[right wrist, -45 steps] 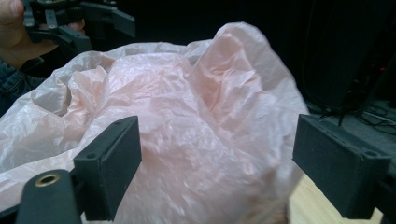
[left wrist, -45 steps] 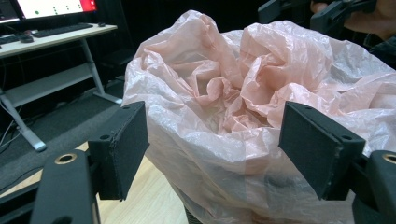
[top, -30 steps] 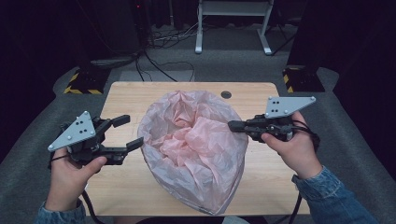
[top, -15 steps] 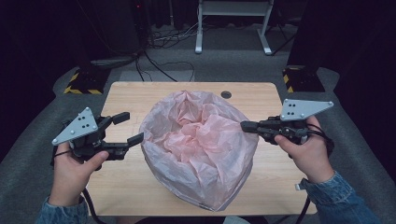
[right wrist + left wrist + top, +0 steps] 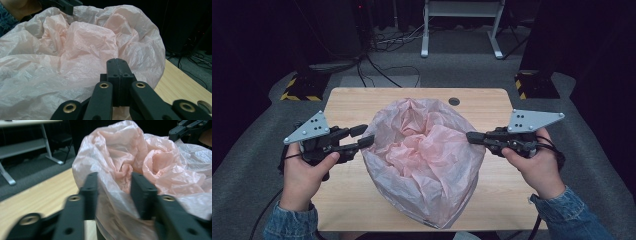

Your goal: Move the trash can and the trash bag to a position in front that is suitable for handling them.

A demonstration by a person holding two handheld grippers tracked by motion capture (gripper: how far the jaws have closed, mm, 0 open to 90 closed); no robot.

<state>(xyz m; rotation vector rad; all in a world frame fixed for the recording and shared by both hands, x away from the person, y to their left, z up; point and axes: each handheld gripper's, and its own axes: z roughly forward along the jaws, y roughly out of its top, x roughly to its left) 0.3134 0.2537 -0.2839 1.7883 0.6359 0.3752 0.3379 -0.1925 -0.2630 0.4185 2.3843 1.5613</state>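
Hand-held gripper on the right (image 5: 472, 136), pressed together beside the pink bag (image 5: 424, 155), has drawn outward; the left hand-held gripper (image 5: 364, 135) stays spread at the bag's rim, so its mouth looks ready for widening.

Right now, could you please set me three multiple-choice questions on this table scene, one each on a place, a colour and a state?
1. Where does the plastic bag lie?
A. on the floor
B. on the table, between both grippers
C. on a shelf

2. What colour is the bag?
A. pale pink
B. blue
C. black

3. How do the jaws of the left gripper stand?
A. pressed shut
B. apart, with the bag's edge between them
C. folded away

Answers: 1 B, the high view shows it mid-table; 2 A, all views show pink film; 3 B, the left gripper view shows a gap, whereas the right gripper is shut.
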